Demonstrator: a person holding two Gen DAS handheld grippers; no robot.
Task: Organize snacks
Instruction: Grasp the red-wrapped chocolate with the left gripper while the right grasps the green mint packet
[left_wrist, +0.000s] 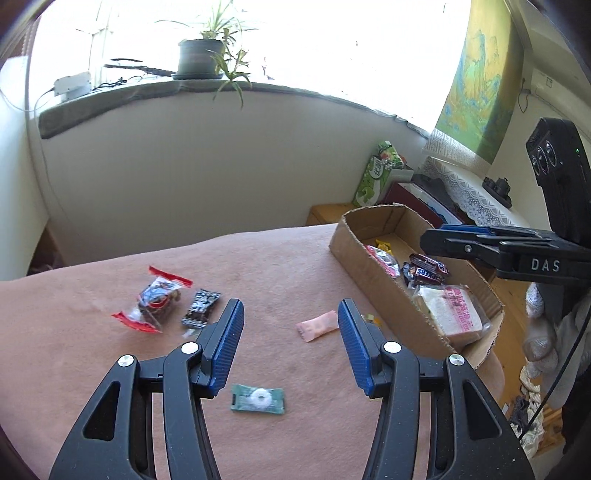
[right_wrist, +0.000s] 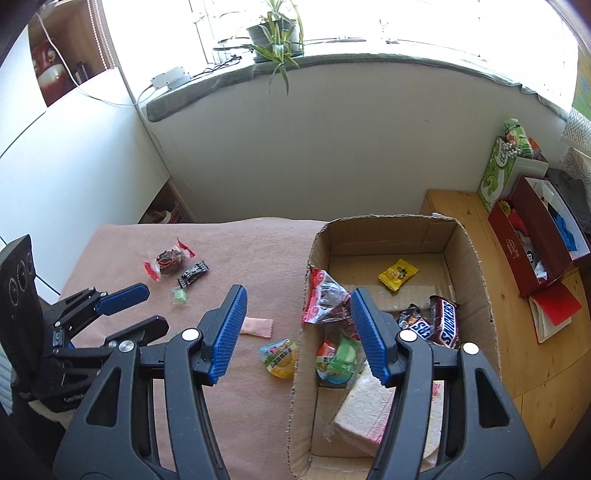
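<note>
A cardboard box (right_wrist: 476, 258) sits on the pink cloth's right side and holds Snickers bars (right_wrist: 443, 323), a yellow candy (right_wrist: 398, 274), a red-edged packet (right_wrist: 325, 295), a green snack (right_wrist: 341, 360) and a wrapped sandwich (right_wrist: 365, 410). The box also shows in the left wrist view (left_wrist: 354, 254). My left gripper (left_wrist: 291, 317) is open and empty above the cloth, near a pink candy (left_wrist: 317, 325) and a green mint (left_wrist: 258, 398). A red-ended packet (left_wrist: 157, 299) and a black packet (left_wrist: 201, 308) lie further left. My right gripper (right_wrist: 297, 306) is open and empty, over the box's left wall.
A jelly cup (right_wrist: 280, 356) lies beside the box on the cloth. A wooden table (right_wrist: 517, 332) at right carries a red box (right_wrist: 532, 243) and a green tissue box (right_wrist: 498, 173). A potted plant (left_wrist: 201, 55) stands on the windowsill.
</note>
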